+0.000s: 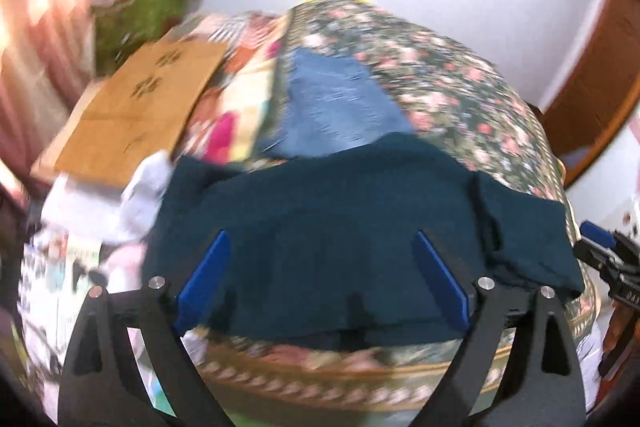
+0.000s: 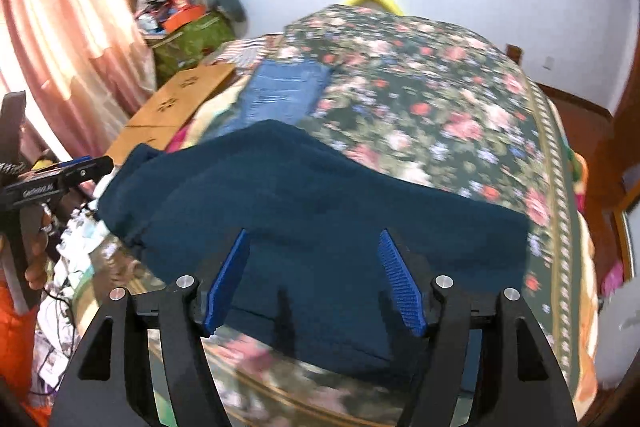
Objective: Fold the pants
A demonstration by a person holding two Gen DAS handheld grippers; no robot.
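Dark teal pants (image 1: 340, 195) lie folded across the near end of a floral bedspread (image 1: 460, 87). My left gripper (image 1: 320, 239) hovers over their middle, its blue pads wide apart and touching nothing. In the right wrist view the same pants (image 2: 320, 187) spread under my right gripper (image 2: 314, 235), which is open with nothing between its pads. One blue finger (image 1: 596, 233) of the right gripper shows at the right edge of the left wrist view. A hand holds the left gripper's black body (image 2: 60, 175) at the left edge of the right wrist view.
Folded blue jeans (image 1: 340, 107) lie farther up the bed. A flat cardboard box (image 1: 140, 107) and white cloth (image 1: 140, 195) sit to the left. Beyond them are a green bag (image 2: 192, 39) piled with clutter, pink curtains (image 2: 60, 27) and a white wall. A wooden door frame (image 1: 592, 75) stands at right.
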